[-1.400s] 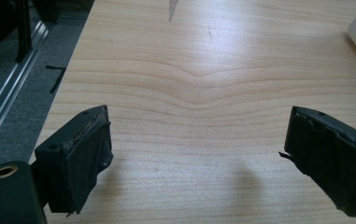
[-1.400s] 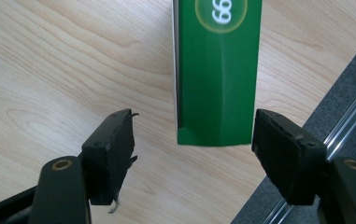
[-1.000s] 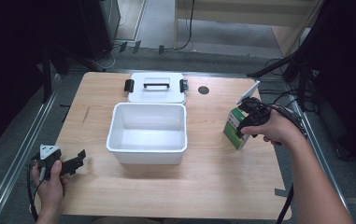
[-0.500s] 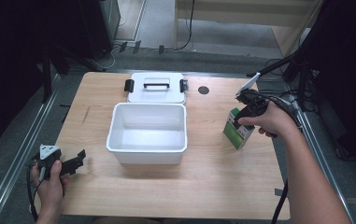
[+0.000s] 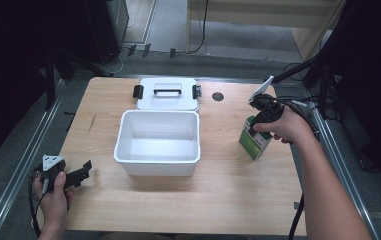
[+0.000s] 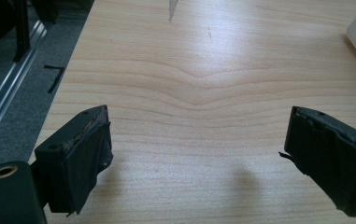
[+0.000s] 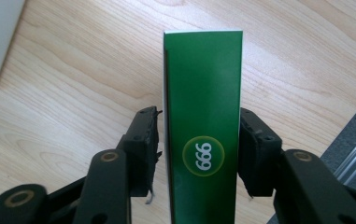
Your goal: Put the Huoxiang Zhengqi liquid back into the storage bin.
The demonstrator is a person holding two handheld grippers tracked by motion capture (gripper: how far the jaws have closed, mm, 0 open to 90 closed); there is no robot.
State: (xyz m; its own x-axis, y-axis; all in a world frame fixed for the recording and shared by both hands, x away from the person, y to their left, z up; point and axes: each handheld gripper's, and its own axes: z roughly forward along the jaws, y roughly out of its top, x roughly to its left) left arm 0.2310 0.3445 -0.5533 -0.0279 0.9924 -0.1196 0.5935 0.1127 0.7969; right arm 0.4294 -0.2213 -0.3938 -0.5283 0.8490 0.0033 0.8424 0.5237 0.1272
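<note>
At the near left corner of the table [image 5: 218, 210], one left gripper [image 5: 80, 172] rests low over bare wood — jaws spread wide, nothing between them; the left gripper view shows only wood grain in the gap, with a white corner at the far right edge. One hand [image 5: 53, 192] holds it. Centre: one white bin [image 5: 158, 142], open and empty, and just behind it, touching or nearly so, one white lid [image 5: 167, 93] with one dark handle and two black side latches. One small dark round spot [image 5: 218, 96] lies right of the lid. Right side: one green carton [image 5: 254, 141], standing on the wood, well apart from the bin. The right gripper [image 7: 199, 154] has its two jaws against the carton's two sides — closed on it. A round "999" mark shows on its top face.
</note>
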